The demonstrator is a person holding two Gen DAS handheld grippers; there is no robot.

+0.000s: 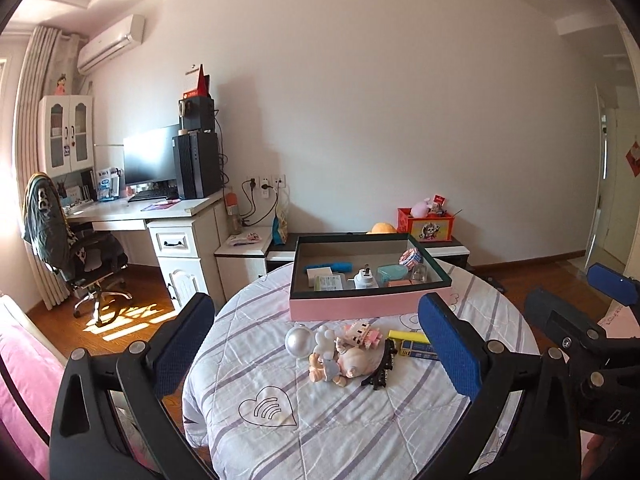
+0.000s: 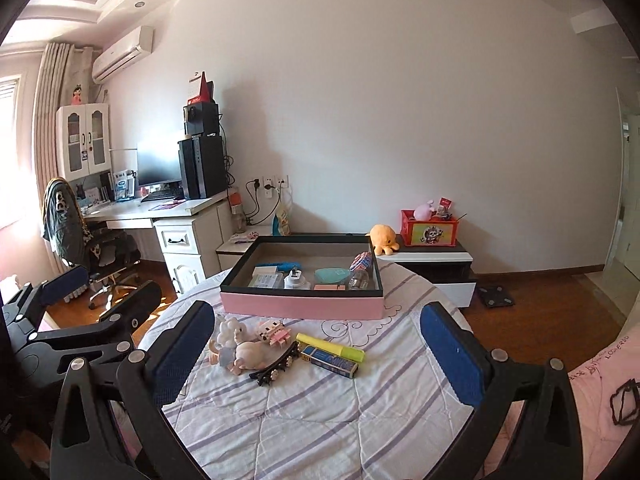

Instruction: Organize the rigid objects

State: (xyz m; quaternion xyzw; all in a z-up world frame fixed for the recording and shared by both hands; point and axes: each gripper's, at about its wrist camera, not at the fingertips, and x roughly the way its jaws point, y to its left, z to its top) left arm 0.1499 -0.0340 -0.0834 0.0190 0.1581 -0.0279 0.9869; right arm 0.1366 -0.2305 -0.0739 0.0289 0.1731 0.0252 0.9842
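With both my left gripper (image 1: pixel 316 340) and right gripper (image 2: pixel 318 344) spread wide and empty, I'd pinch the light, stiff yellow highlighter (image 2: pixel 332 347), lying before the pink box (image 2: pixel 300 307), across its barrel.

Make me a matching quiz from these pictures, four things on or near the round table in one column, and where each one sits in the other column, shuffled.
Things:
1. highlighter
2. white plug
3. orange octopus plush
4. hair clip

Places:
A. inside the pink box
B. on the low cabinet behind the table
C. on the quilt, beside the blue and gold box
D. on the quilt, at the near edge of the toy pile, next to the doll

Pairs: 1-C, 2-A, 3-B, 4-D
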